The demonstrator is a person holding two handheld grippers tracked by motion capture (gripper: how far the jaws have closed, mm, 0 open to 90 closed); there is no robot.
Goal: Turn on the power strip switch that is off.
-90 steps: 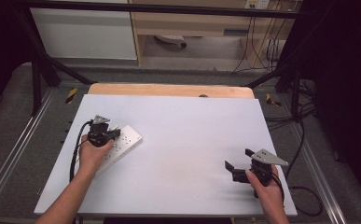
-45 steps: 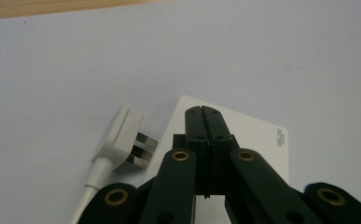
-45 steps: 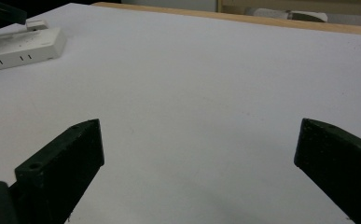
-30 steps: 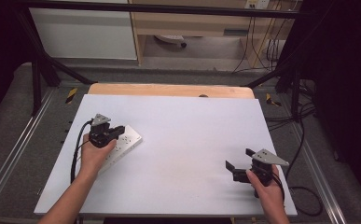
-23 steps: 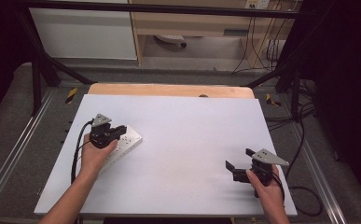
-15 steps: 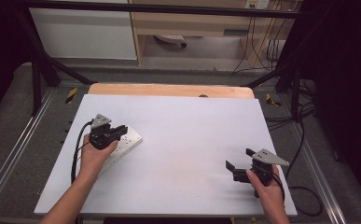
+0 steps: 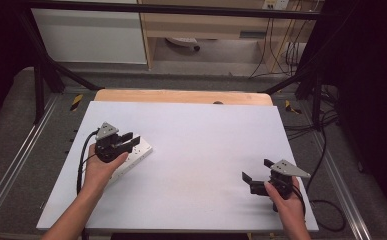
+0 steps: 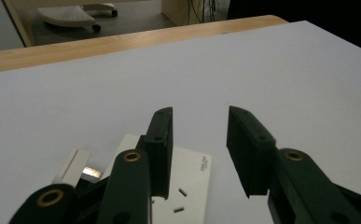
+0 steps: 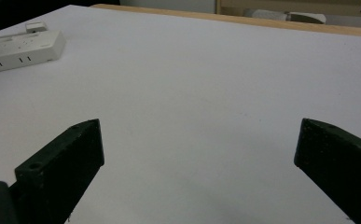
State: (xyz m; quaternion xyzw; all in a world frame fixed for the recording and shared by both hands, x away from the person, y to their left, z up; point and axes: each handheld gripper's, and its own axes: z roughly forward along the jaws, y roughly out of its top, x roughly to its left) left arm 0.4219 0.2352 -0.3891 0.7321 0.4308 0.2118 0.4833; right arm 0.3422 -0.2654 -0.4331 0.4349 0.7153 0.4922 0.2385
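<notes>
A white power strip (image 7: pixel 136 156) lies at an angle on the left part of the white table (image 7: pixel 206 135). My left gripper (image 7: pixel 132 140) hovers over its far end with its jaws a moderate gap apart and nothing between them. In the left gripper view the strip's socket face (image 8: pixel 187 182) shows below the left gripper (image 8: pixel 199 140), and a small white plug-like piece (image 8: pixel 73 163) sits at the strip's left. My right gripper (image 7: pixel 257 171) rests near the table's front right, wide open and empty. The right gripper view shows the right gripper (image 9: pixel 197 163) over bare table and the strip (image 9: pixel 19 49) far off at upper left.
A wooden strip (image 7: pixel 181 96) runs along the table's far edge. Black frame bars and metal rails (image 7: pixel 11 165) flank the table. Cables (image 7: pixel 326 150) hang at the right side. A black cable (image 7: pixel 81 165) trails from the left gripper.
The left gripper has shifted slightly to the right over the power strip. The right gripper has stayed where it was.
</notes>
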